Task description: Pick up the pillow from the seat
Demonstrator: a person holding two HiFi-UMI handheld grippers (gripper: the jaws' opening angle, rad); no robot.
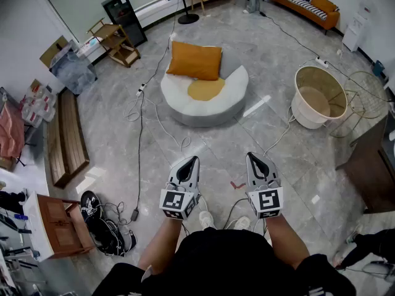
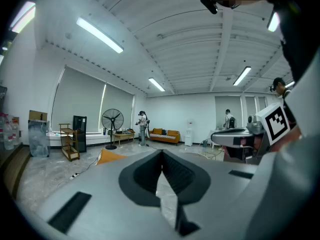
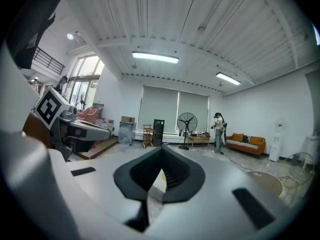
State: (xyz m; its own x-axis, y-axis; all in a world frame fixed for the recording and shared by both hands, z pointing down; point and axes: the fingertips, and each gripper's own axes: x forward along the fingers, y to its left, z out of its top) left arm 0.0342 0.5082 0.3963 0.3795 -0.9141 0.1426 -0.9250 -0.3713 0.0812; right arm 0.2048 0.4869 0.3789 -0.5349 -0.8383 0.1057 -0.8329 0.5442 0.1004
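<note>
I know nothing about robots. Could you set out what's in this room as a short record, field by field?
Floor: grey tiles, cables lying across it
Seat: round, pale grey, yellow cushion in its middle
Pillow: orange, lying on the seat's far side
Left gripper: shut, empty, held low, well short of the seat
Right gripper: shut, empty, beside the left one
Tub: cream, right of the seat
Task state: pillow not yet picked up
</note>
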